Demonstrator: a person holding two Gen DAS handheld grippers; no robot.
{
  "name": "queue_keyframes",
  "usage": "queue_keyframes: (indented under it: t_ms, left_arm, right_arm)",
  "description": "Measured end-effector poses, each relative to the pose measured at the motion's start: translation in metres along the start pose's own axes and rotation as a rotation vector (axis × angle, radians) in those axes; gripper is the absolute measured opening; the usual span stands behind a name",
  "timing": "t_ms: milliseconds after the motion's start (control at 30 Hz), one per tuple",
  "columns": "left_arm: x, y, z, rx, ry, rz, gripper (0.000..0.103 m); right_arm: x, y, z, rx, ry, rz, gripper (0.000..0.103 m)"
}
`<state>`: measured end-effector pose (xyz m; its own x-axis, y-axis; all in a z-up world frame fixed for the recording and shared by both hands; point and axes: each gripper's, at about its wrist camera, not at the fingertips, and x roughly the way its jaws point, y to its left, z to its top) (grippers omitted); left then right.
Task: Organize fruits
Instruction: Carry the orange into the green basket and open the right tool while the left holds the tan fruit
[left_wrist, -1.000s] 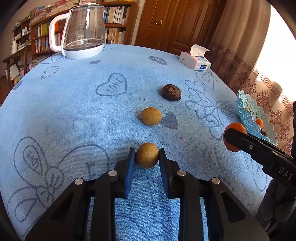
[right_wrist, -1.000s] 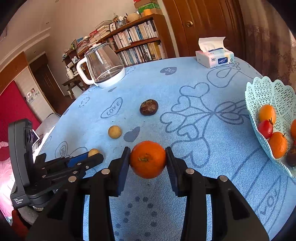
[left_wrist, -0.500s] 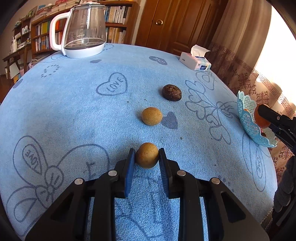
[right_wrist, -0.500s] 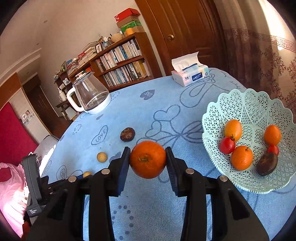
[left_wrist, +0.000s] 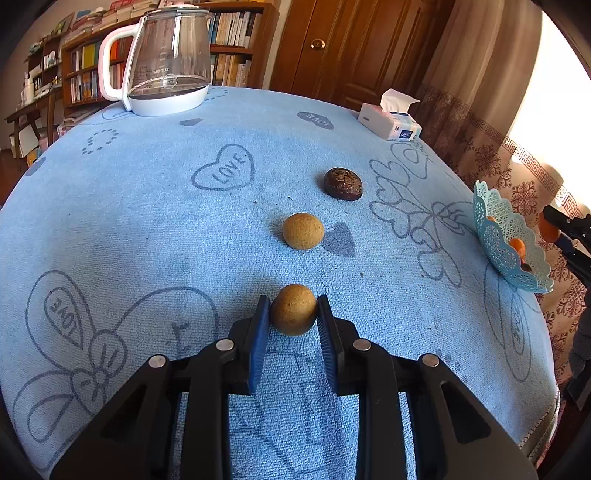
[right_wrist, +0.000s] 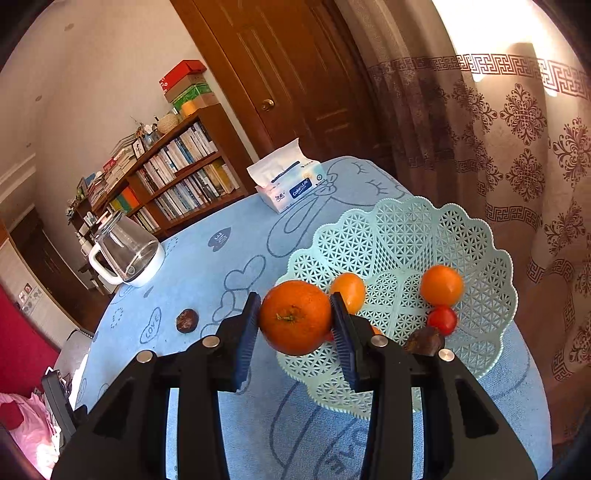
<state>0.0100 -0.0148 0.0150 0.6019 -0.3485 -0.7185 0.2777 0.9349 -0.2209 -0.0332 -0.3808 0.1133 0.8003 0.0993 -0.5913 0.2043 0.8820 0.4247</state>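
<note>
A blue tablecloth (left_wrist: 147, 206) with hearts covers the table, with a bookshelf (right_wrist: 177, 177) and a brown door (right_wrist: 295, 74) behind. My right gripper (right_wrist: 295, 319) squeezes an orange (right_wrist: 295, 317) over the near edge of the fruit basket (right_wrist: 424, 236). My left gripper (left_wrist: 291, 314) squeezes a little brown fruit (left_wrist: 293, 309) down by the cloth.

A table draped in a light blue cloth (left_wrist: 155, 229) printed with hearts is carrying a glass kettle (left_wrist: 166, 62) at its far edge and a tissue pack (left_wrist: 389, 122). A dark wrinkled fruit (left_wrist: 342, 183) and a tan round fruit (left_wrist: 303, 230) are lying mid-table, while a pale green lattice basket (right_wrist: 402, 236) is sitting near the curtain-side edge.
</note>
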Motion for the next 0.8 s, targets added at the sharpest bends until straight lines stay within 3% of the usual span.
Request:
queue_keyframes:
  t_ms: [400,800]
  left_arm:
    - [0.0,0.0,0.0,0.0,0.0,0.0,0.026]
    - [0.0,0.001,0.0,0.0,0.001,0.0,0.026]
  right_arm:
    - [0.025,-0.042,-0.005,0.104,0.052,-0.103,0.04]
    - [0.029,-0.049,-0.006,0.115,0.052,-0.125,0.04]
